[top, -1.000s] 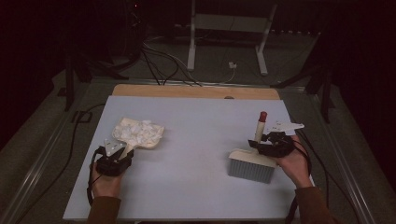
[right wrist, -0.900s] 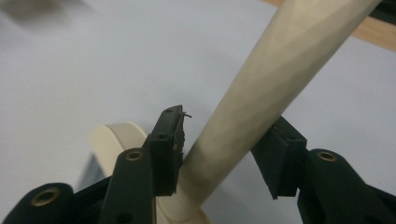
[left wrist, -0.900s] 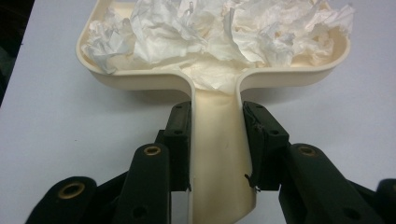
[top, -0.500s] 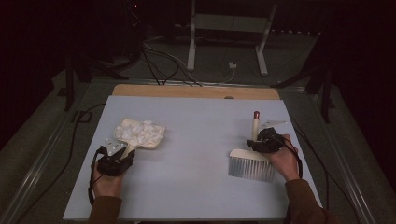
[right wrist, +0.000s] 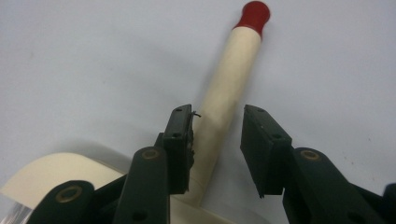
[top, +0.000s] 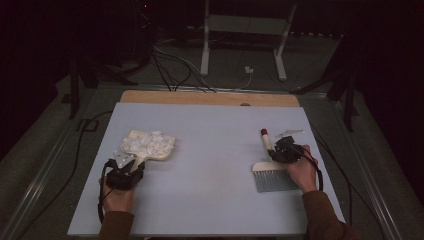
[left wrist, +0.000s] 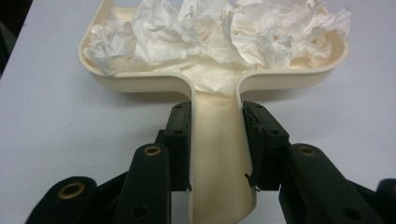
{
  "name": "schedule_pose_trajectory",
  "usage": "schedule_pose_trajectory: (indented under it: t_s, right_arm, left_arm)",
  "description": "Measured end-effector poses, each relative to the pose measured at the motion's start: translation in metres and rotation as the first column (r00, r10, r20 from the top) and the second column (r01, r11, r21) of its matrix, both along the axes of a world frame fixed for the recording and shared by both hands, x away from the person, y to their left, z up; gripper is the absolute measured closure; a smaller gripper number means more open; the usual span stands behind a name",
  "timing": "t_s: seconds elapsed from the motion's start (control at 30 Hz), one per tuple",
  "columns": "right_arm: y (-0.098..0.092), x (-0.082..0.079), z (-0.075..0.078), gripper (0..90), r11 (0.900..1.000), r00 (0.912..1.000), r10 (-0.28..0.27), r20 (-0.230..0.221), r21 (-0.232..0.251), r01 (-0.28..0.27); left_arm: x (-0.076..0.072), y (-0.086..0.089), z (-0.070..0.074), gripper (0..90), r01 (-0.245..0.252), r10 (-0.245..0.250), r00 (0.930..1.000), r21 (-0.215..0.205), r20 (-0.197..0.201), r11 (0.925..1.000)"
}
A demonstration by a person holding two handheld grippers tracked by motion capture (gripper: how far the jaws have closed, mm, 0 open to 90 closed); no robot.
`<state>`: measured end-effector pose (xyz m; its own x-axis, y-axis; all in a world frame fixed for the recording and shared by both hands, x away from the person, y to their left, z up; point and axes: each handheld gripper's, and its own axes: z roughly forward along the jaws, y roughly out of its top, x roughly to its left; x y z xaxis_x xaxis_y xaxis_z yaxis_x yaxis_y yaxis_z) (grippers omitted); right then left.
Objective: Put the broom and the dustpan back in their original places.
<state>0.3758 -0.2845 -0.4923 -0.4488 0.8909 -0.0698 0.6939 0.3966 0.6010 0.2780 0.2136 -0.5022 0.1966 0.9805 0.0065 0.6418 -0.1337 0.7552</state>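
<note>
Wide bare strip of the pale blue-grey tabletop (top: 215, 160) runs 12 to 6 o'clock through the middle, free passage for either hand. At 9 o'clock the cream plastic dustpan heaped with crumpled white paper (top: 149, 145) blocks the left side, left gripper (top: 124, 170) at its handle. At 3 o'clock the cream hand brush with red-tipped handle and grey bristles (top: 272, 172) lies flat, right gripper (top: 282, 150) over its handle. Near edge at 6 o'clock open between the forearms.

Dark room, grey floor (top: 45, 150), metal stand (top: 245, 30), cables (top: 170, 65)
</note>
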Motion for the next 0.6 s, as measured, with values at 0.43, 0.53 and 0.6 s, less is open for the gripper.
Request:
schedule_pose_trajectory:
  t_s: [0.43, 0.53, 0.6]
  right_arm:
    - [0.0, -0.002, -0.004, 61.7, 0.998, 0.9991, -0.042, -0.012, 0.036, 0.042]
    - [0.0, -0.005, -0.004, 57.2, 0.996, 0.999, -0.046, -0.004, 0.07, 0.046]
    - [0.0, -0.008, -0.004, 54.0, 0.995, 0.9987, -0.049, 0.01, 0.093, 0.048]
  left_arm:
    - [0.006, -0.02, -0.015, 66.0, -0.034, 0.035, 0.9992, 0.042, -0.02, 0.9985]
    - [0.007, -0.022, -0.017, 65.0, -0.042, 0.043, 0.9989, 0.038, -0.018, 0.9984]
    - [0.007, -0.022, -0.018, 57.9, -0.039, 0.04, 0.999, 0.03, -0.022, 0.9988]
